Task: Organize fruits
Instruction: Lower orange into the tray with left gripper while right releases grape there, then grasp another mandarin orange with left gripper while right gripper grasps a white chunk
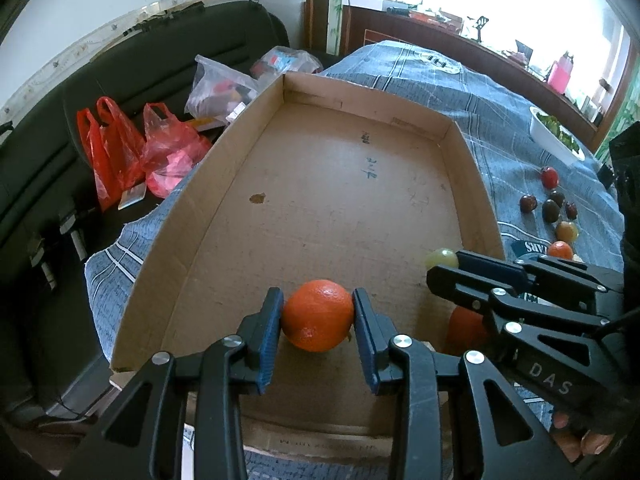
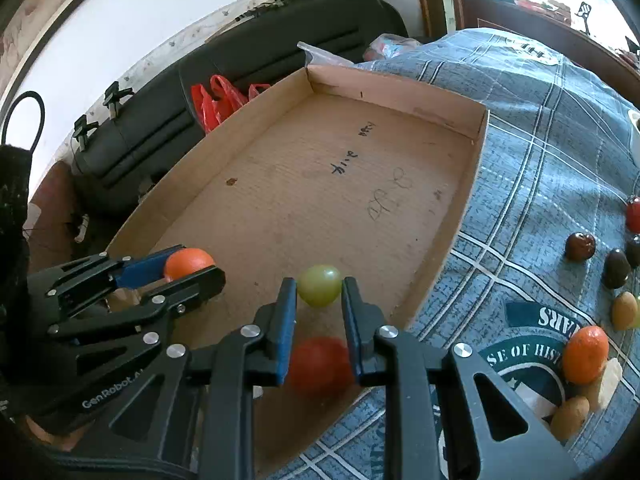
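The left gripper [image 1: 318,322] is closed on an orange [image 1: 317,315], held between both blue pads [image 1: 269,332] just above the floor of the cardboard tray [image 1: 224,184], near the tray's close wall. The right gripper [image 2: 319,292] is closed on a green grape [image 2: 320,290], held at the tips of the jaws. A second orange-red fruit [image 2: 318,364] is seen below and behind the right jaws, resting in the tray's near corner; its exact kind cannot be told because of blur.

The step in hand is judged to be the placing of both fruits into the tray. For a clean release, each fruit should be lowered until contact with the cardboard is made, and only then should the jaws be opened, slowly, so that rolling is limited. The grape is soft; squeezing pressure should not be increased. The grape should be set clear of the fruit beneath the right jaws, further ahead of them, where bare floor is available.

Well to the right of the right jaws, several fruits remain on the blue plaid cloth [image 2: 532,168]: dark plum-like fruits [image 2: 580,246], a small orange [image 2: 586,354] and yellow-brown pieces [image 2: 570,416]. These are judged still to be collected
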{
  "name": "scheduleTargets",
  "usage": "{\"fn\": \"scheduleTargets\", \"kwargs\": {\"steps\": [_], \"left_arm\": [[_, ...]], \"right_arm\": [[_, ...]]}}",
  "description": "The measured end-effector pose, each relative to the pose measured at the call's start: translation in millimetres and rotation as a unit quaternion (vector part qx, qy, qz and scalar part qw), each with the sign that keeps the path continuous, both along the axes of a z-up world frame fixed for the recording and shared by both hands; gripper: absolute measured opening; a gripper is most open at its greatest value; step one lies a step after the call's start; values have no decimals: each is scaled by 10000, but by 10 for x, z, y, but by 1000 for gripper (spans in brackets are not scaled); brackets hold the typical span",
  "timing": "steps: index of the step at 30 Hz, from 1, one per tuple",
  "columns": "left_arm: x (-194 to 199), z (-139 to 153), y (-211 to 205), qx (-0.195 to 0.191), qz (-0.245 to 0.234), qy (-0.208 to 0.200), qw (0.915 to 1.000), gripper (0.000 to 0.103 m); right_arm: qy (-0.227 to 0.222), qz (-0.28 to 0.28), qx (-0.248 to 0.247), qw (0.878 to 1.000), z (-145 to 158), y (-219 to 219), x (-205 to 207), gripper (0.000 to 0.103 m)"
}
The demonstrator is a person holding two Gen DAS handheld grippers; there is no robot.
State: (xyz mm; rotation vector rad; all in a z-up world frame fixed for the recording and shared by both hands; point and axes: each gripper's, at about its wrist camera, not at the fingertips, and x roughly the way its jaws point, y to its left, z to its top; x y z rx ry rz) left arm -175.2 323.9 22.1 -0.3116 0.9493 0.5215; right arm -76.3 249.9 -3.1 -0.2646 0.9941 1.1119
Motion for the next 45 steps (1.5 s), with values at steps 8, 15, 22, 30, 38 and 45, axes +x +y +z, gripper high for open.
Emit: {"fn": "scheduleTargets", "kwargs": {"steps": [8, 15, 22, 30, 38, 45], "left_arm": [[-38, 85, -94, 254, -29, -23, 9997, 58], [-72, 181, -140, 349, -36, -101, 9993, 58], [-68, 292, -267, 324, -127, -267, 9990, 58], [105, 401, -591, 242, -627, -425, 9968, 58], [322, 401, -1054, 166, -1263, -434, 9909, 58], [480, 325, -1305, 116, -1537, -303, 9876, 58]], "right_arm": [[12, -10, 53, 10000, 39, -50, -23, 33], [-24, -125, 301, 9995, 191, -284, -4, 33], [-53, -462, 515, 9976, 315, -700, 93, 33], [-53, -1249, 510, 9908, 284, -1454, 311, 33], [23, -1921, 464, 9803, 214, -2036, 526, 33], [71, -2056, 470, 9775, 147, -2227, 600, 33]]}}
